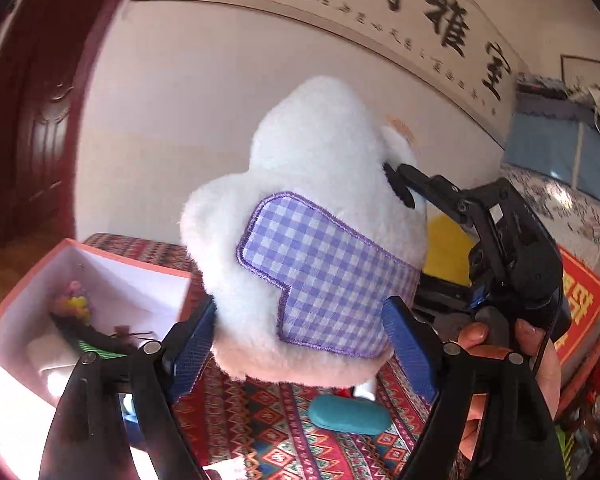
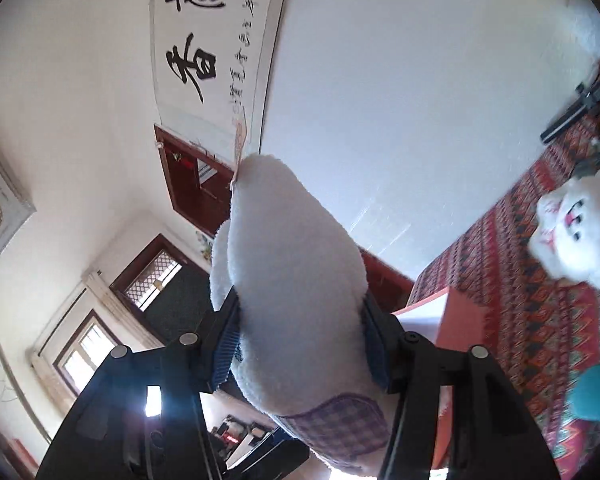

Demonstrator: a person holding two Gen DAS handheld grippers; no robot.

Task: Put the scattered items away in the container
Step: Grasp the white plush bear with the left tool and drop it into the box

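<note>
- The patterned cloth, red with zigzag bands, covers the surface where everything lies; it runs under the box on the left and on toward the far wall.
- The container is an open box, pink outside and white inside, sitting low at the near left in the left wrist view. A few small things already lie in its bottom. In the right wrist view its pink corner shows just right of the toy.
- The plush toy, white and fluffy with a lilac checked patch, is up in the air, well clear of the cloth. Its long axis stands roughly upright, tilted a little toward the far wall, patch side facing the left camera.
- Both hands carry it. The left gripper pinches the toy's lower end, one blue pad on either side with the fur bulging between. The right gripper clamps it from the right, jaws about half spread and pressed into the fur.
- The relation that matters, I'd say: the box opening lies down and to the left of the held toy, so the left hand is nearer and the load must swing left and drop.
- A second white plush lies on the cloth further right, not yet tidied.
- A teal oval thing rests on the cloth below the lifted toy.
</note>
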